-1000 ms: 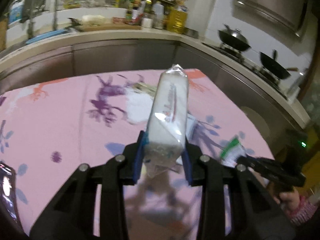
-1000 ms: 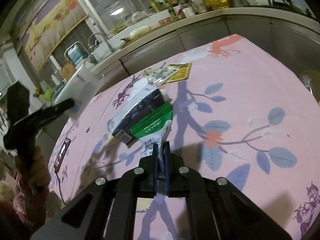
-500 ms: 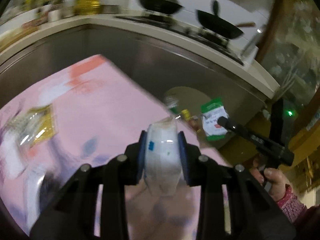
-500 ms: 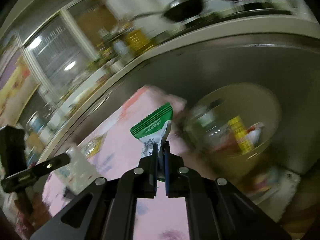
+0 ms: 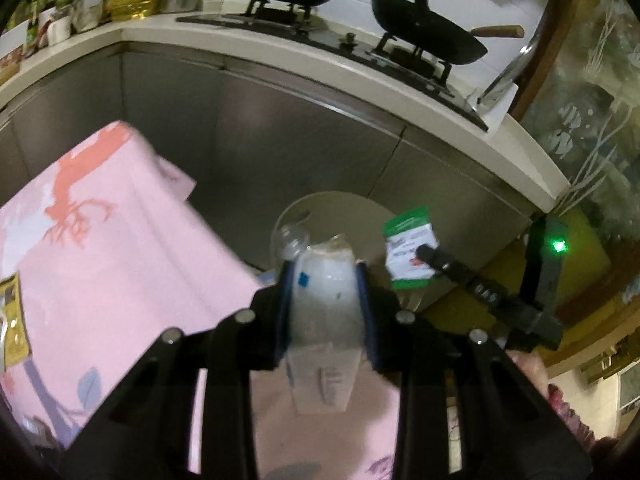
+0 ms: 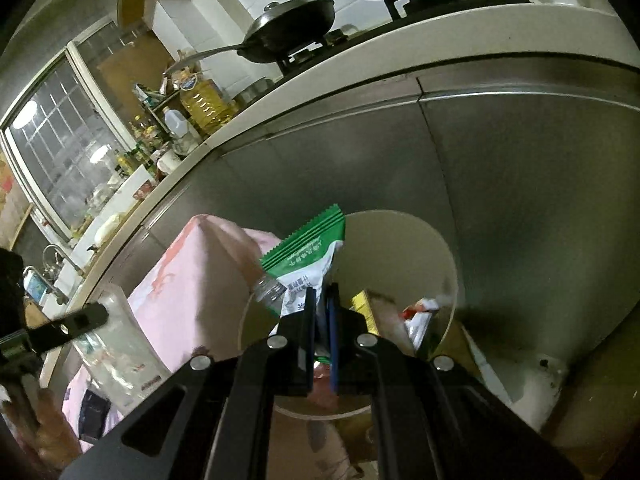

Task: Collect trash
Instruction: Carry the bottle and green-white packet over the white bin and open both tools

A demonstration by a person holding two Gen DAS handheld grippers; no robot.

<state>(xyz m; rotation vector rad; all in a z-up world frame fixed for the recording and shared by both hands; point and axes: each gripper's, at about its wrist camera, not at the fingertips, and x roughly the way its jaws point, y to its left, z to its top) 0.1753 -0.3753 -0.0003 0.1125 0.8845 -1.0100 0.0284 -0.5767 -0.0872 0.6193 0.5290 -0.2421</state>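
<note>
Both pieces of trash are being held out past the table [image 5: 120,248] edge & over the bin [image 6: 444,264] mouth, prob. so each can be dropped straight in w/o missing; the bin is sitting just ahead of & below both tongs, already part-filled w/ wrappers. The L tongs [image 5: 324,292] are being kept clenched on a clear bag [image 5: 322,280], pads pressed into its sides, its top being pointed at the bin. The R tongs [image 6: 320,320] are being kept nearly fully closed on the lower edge of a green packet [image 6: 308,256], which is being stood upright above the bin's near rim.
</note>
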